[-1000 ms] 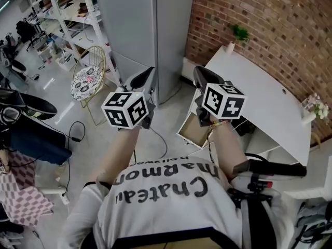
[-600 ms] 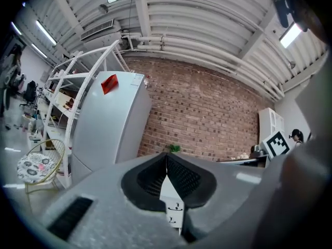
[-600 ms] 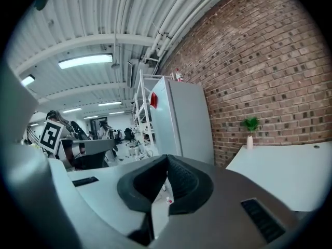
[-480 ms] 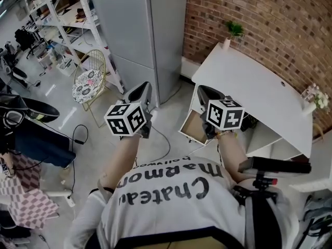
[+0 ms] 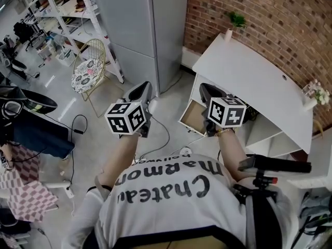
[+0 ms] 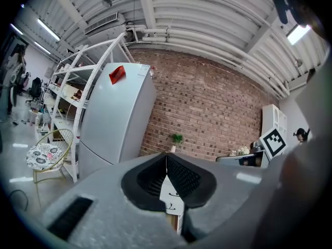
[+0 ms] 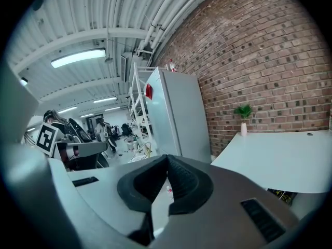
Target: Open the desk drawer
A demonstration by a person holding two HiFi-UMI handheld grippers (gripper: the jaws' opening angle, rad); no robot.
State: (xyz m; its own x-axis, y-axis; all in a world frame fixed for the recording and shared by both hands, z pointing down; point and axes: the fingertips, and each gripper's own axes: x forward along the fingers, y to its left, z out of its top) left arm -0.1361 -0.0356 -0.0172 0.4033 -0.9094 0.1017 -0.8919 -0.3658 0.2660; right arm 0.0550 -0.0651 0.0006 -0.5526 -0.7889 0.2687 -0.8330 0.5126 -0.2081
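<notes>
brown-lined drawer (image 5: 193, 117) stands pulled out at 8 o'clock of the white curved-top desk (image 5: 249, 79) — looks mostly done. left gripper (image 6: 166, 162) and right gripper (image 7: 167, 165): both sets of jaws pressed together, empty, clear of it — at most 1 more pull left.

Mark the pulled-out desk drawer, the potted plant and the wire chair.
desk drawer (image 5: 193, 117), head view, on its brown inner face.
potted plant (image 5: 237, 19), head view, on the green leaves.
wire chair (image 5: 85, 70), head view, on the patterned seat cushion.
</notes>
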